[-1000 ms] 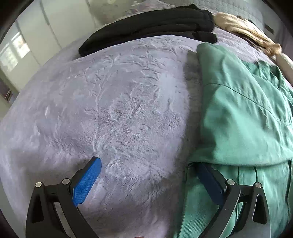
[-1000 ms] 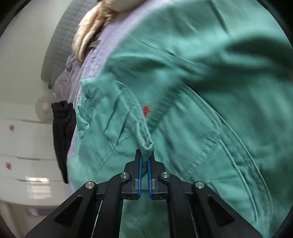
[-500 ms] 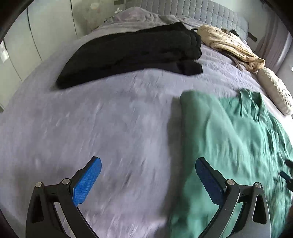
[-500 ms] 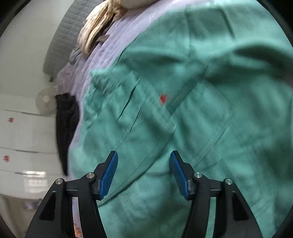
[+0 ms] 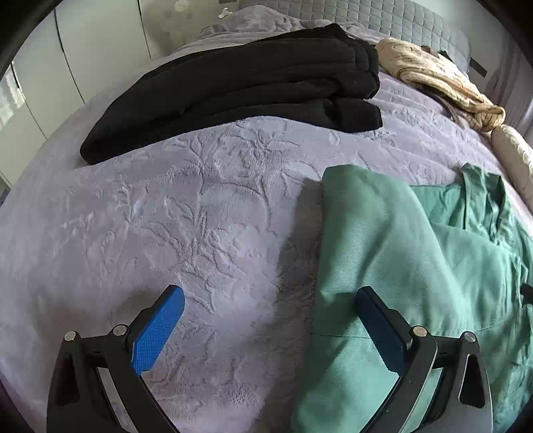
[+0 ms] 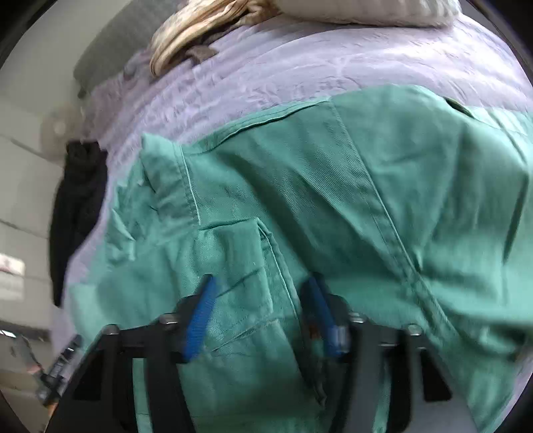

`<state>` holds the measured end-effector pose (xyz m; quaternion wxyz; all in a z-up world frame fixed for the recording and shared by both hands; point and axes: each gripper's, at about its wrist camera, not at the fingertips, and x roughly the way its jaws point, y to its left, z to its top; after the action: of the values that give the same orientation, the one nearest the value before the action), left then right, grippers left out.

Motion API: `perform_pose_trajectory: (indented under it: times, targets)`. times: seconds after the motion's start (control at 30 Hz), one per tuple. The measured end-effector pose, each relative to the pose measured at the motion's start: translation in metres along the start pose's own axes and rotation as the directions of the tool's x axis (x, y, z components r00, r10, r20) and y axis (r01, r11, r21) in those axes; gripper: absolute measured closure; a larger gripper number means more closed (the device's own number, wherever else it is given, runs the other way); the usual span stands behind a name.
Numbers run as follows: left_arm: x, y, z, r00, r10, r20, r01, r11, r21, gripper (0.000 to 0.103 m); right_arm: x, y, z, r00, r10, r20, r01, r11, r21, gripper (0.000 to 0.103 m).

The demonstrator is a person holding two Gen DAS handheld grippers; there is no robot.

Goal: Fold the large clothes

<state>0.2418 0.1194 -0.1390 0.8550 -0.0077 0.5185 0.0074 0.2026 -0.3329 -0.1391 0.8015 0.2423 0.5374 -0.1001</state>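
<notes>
A large green jacket (image 5: 399,249) lies partly folded on the lilac bedspread (image 5: 166,216), its folded edge running up the right half of the left wrist view. My left gripper (image 5: 268,294) is open and wide, one finger over the bedspread and the other over the jacket's edge, holding nothing. In the right wrist view the green jacket (image 6: 333,183) fills the frame, with a pocket and seams showing. My right gripper (image 6: 260,286) hovers over the pocket area with its jaws apart and closing. Fabric lies under the gap, but the pads do not press on it. This view is blurred.
A folded black garment (image 5: 250,76) lies at the far side of the bed, with a crumpled beige garment (image 5: 433,73) and a pale pillow (image 5: 513,153) to its right. White wardrobe doors (image 5: 93,40) stand beyond the bed. A grey quilted headboard (image 5: 383,20) is at the back.
My right gripper let go of the pinched green fold, opened, and rolled and slid across the jacket. My left gripper drew back from the jacket, so more of the bed shows.
</notes>
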Motion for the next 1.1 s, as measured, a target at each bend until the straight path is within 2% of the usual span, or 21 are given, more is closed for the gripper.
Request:
perform_pose_trajectory:
  times: [0.07, 0.13, 0.17, 0.2, 0.23, 0.3, 0.37, 0.5, 0.67, 0.73, 0.77, 0.8, 0.83, 0.9, 0.97, 1.07, 1.1]
  targets:
    - [0.007, -0.003, -0.002, 0.999, 0.045, 0.008, -0.045, 0.999, 0.028, 0.0, -0.013, 0.009, -0.002, 0.999, -0.015, 0.049, 0.018, 0.998, -0.062, 0.095]
    - [0.014, -0.002, -0.004, 0.997, 0.075, 0.007, -0.075, 0.997, 0.036, 0.0, -0.02, 0.008, -0.002, 0.994, -0.06, 0.093, 0.069, 0.993, -0.097, 0.096]
    - [0.017, -0.003, -0.005, 0.996, 0.084, 0.004, -0.084, 0.996, 0.036, 0.0, -0.018, 0.003, 0.0, 0.992, -0.094, 0.09, 0.102, 0.991, -0.091, 0.102]
    - [0.021, -0.003, -0.006, 0.996, 0.086, 0.003, -0.086, 0.995, 0.042, 0.0, -0.013, -0.005, 0.001, 0.988, -0.137, 0.076, 0.142, 0.987, -0.075, 0.102]
    - [0.023, -0.003, -0.007, 0.996, 0.093, 0.005, -0.093, 0.994, 0.054, 0.0, -0.009, -0.017, 0.001, 0.988, -0.145, 0.061, 0.148, 0.988, -0.047, 0.103]
    - [0.022, -0.002, -0.007, 0.994, 0.108, 0.003, -0.108, 0.992, 0.07, 0.0, -0.008, -0.036, 0.0, 0.997, -0.062, 0.046, 0.061, 0.998, 0.015, 0.103]
    - [0.015, 0.0, -0.002, 0.994, 0.108, -0.008, -0.107, 0.991, 0.079, 0.0, -0.018, -0.039, -0.002, 0.997, -0.067, 0.045, 0.065, 0.997, 0.032, 0.103]
    - [-0.02, 0.012, 0.0, 0.998, 0.063, 0.011, -0.064, 0.994, 0.088, 0.0, -0.043, -0.025, -0.015, 0.997, -0.034, 0.063, 0.035, 0.999, -0.014, 0.1]
    - [-0.041, 0.004, -0.026, 1.0, 0.014, -0.012, -0.011, 0.983, 0.184, 0.0, -0.057, -0.004, -0.046, 0.997, 0.08, 0.023, -0.079, 0.995, -0.059, 0.1]
    - [-0.035, -0.001, -0.04, 0.998, 0.064, -0.023, -0.056, 0.967, 0.249, 0.0, -0.047, 0.003, -0.06, 0.997, 0.077, -0.012, -0.077, 0.993, -0.09, 0.1]
    - [-0.026, -0.001, -0.052, 0.992, 0.122, -0.032, -0.108, 0.952, 0.287, 0.0, -0.039, 0.004, -0.064, 0.998, 0.056, -0.026, -0.058, 0.994, -0.095, 0.1]
    - [-0.022, 0.002, -0.059, 0.989, 0.142, -0.042, -0.123, 0.946, 0.298, 0.0, -0.031, 0.001, -0.069, 0.999, 0.027, -0.045, -0.031, 0.996, -0.087, 0.1]
    - [-0.018, 0.009, -0.066, 0.989, 0.137, -0.053, -0.115, 0.949, 0.295, 0.0, -0.024, -0.005, -0.074, 0.998, 0.027, -0.064, -0.03, 0.998, -0.059, 0.101]
    - [-0.019, 0.026, -0.073, 0.995, 0.086, -0.059, -0.07, 0.968, 0.242, 0.0, -0.024, -0.017, -0.08, 0.995, 0.08, -0.053, -0.08, 0.997, 0.012, 0.101]
    - [-0.023, 0.037, -0.072, 0.995, 0.067, -0.075, -0.051, 0.978, 0.201, 0.0, -0.028, -0.021, -0.086, 0.995, 0.074, -0.068, -0.073, 0.997, 0.018, 0.101]
    - [-0.032, 0.042, -0.072, 0.994, 0.091, -0.067, -0.075, 0.975, 0.211, 0.0, -0.04, -0.024, -0.098, 0.995, 0.063, -0.077, -0.062, 0.998, 0.015, 0.1]
    - [-0.036, 0.042, -0.073, 0.989, 0.132, -0.061, -0.115, 0.967, 0.227, 0.0, -0.044, -0.026, -0.102, 0.995, 0.067, -0.08, -0.064, 0.998, 0.028, 0.1]
